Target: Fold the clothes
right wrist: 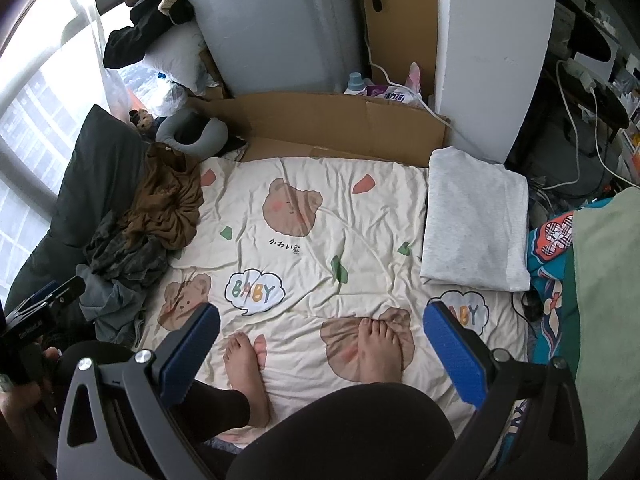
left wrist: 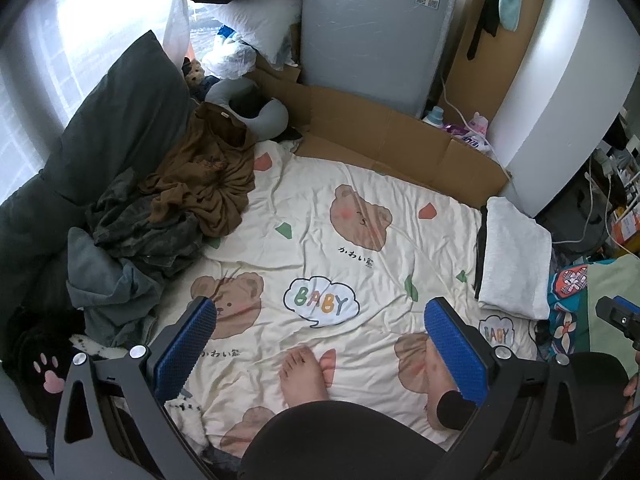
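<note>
The left gripper (left wrist: pixel 320 344) hangs above the bed with its blue pads spread wide and nothing between them. The right gripper (right wrist: pixel 322 344) hovers the same way, jaws apart and empty. Below both lies a cream sheet (left wrist: pixel 360 248) printed with bears, and the person's two bare feet (right wrist: pixel 244 364) stand on its near end. A folded grey garment (right wrist: pixel 474 220) rests flat at the sheet's right edge. At the sheet's left edge sits the unfolded pile: a crumpled brown shirt (left wrist: pixel 204 180) on top, a dark patterned garment (left wrist: pixel 144 228) under it, and a blue-grey one (left wrist: pixel 108 288) nearest the feet. Flattened cardboard (left wrist: pixel 380 128) borders the sheet's far end.
</note>
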Motion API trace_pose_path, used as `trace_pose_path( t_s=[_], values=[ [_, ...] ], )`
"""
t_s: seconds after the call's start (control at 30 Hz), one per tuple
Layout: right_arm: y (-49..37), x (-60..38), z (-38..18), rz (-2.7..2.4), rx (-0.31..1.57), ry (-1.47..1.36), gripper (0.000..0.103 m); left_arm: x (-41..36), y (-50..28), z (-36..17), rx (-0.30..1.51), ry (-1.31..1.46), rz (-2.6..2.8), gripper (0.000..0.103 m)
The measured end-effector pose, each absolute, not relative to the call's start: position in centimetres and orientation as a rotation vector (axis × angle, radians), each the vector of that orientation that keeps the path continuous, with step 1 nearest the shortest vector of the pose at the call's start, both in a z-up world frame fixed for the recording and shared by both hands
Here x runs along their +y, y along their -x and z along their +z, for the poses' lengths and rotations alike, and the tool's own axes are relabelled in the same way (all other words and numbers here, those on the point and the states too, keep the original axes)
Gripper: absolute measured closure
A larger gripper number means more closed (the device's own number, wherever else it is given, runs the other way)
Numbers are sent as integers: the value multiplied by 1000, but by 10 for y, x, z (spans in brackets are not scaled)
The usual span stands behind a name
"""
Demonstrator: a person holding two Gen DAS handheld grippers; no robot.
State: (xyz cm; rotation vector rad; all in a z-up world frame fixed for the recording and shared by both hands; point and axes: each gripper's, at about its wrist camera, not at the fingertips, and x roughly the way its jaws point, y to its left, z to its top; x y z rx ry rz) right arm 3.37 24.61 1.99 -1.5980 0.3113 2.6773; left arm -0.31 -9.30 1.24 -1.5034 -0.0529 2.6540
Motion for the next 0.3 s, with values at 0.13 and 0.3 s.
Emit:
trace_pose_path(
  t_s=[0.13,0.3],
  values=[
    [-35,246,20,2676,311,1593,0,-96,4,13,-66,1506,2664,0],
    [-35,246,21,2674,317,1591,0,-97,4,13,-72,1507,2662,0]
  ],
)
